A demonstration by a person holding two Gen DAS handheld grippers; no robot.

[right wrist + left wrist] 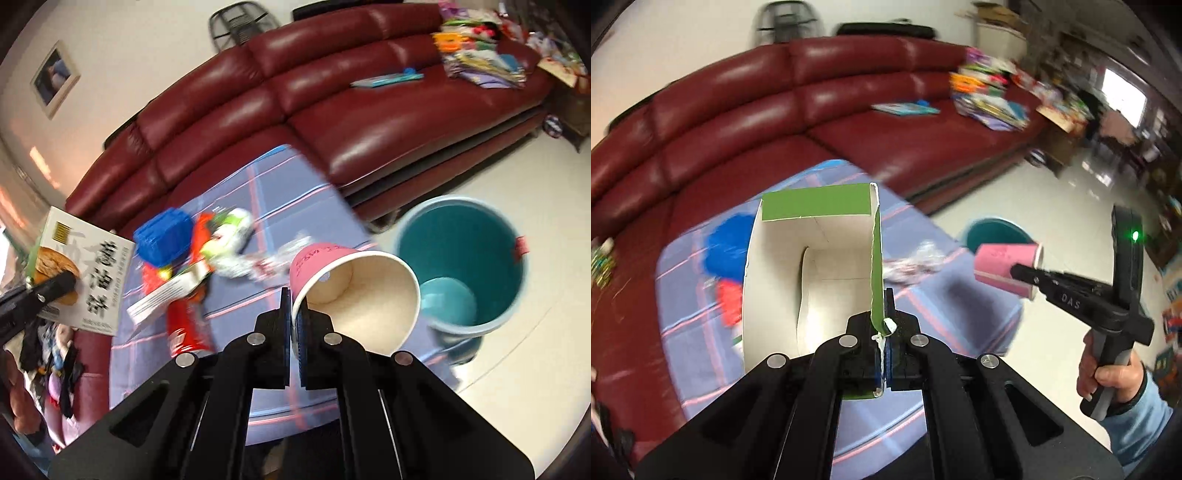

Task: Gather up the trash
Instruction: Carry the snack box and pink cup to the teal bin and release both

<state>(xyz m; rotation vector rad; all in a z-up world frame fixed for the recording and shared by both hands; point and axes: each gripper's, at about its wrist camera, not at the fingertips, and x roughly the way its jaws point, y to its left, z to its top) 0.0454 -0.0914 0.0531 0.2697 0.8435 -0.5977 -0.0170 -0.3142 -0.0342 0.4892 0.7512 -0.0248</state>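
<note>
**Box and cup lifted, bin waiting on the floor**

A dark red sofa (332, 122) curves round a low table (295, 192) under a blue checked cloth, with pale floor off to the right. More litter lies on the cloth: a blue packet (164, 236), a red wrapper (184, 325), and crumpled foil (916, 262).

The left gripper (886, 354) is clamped on one torn wall of an opened box (812, 266), green outside and white inside, which hangs in the air above the table. The right gripper (293, 325) pinches the rim of a pink paper cup (354, 295), one finger inside and one outside; the cup lies tipped on its side, mouth towards the camera, above the table's edge and near the teal bin (461, 266).

Both look empty and very light, I'd say, so weight is no worry. The box is thin card held by a single flap; it may well flex, swing or tear further, and a grip lower on a folded corner would be steadier. The cup's rolled rim is its stiffest part and a fair place to hold, though a hard squeeze would buckle the wall.
</note>
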